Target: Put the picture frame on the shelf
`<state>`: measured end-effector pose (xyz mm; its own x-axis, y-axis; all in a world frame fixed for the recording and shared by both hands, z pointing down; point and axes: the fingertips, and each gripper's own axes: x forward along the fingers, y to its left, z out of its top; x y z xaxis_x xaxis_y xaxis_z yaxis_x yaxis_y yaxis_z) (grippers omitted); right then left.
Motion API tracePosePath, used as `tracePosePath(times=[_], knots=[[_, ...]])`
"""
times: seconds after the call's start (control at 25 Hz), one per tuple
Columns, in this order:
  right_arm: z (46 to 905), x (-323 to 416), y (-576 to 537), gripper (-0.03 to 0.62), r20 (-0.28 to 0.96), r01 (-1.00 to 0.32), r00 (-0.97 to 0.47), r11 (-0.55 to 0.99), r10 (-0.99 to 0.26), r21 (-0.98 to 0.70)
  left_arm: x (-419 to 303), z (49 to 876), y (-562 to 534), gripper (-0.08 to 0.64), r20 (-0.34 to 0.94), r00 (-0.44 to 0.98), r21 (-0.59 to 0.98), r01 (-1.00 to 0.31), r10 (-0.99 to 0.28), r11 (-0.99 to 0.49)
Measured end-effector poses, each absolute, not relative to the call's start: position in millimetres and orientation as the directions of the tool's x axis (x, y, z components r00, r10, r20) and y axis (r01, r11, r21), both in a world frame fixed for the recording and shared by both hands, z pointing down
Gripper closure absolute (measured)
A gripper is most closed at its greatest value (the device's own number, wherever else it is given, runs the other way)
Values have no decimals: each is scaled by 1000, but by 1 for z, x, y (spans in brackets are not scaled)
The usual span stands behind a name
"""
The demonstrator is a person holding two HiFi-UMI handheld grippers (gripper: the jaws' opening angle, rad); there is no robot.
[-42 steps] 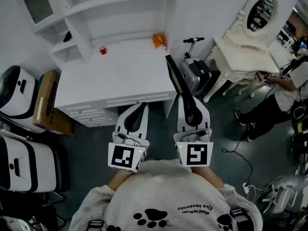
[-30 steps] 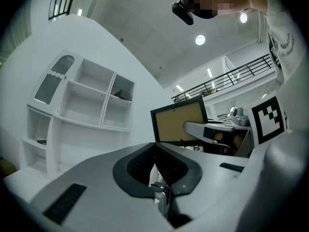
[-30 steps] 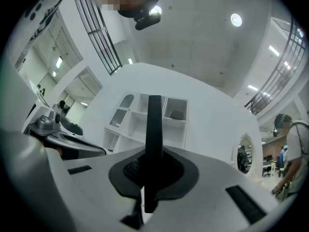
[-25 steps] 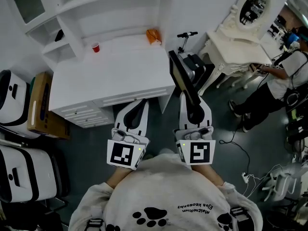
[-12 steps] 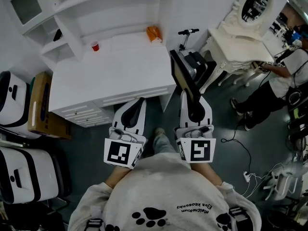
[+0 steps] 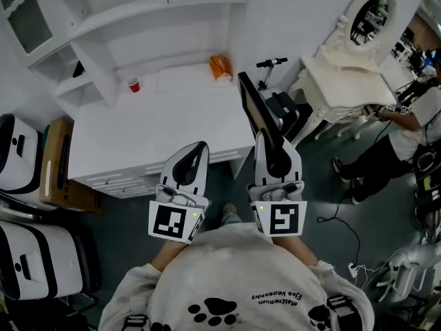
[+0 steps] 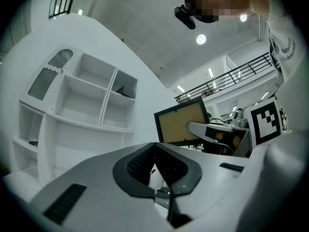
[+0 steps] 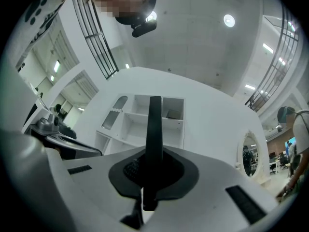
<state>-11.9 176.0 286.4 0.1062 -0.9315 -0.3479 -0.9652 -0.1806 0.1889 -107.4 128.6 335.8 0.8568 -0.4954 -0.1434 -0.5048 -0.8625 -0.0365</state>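
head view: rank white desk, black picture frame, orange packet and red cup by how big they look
1. white desk
2. black picture frame, seen edge-on and nearer the camera, so its true size is unsure
3. orange packet
4. red cup

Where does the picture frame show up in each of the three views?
Head view: frame right of centre, edge-on, in the right gripper.
Left gripper view: frame centre-right, tan panel showing.
Right gripper view: frame dead centre, a dark edge upright between the jaws.
Shared landmark: the white shelf, in all three.
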Motion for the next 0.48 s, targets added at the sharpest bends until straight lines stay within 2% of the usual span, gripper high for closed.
tracePosePath(times=[0.48], knots=[[283,64,100,554,-363,-970,29,-114,-931,214,-38,328,56,540,-169,815,-48,-568,-554,-821]])
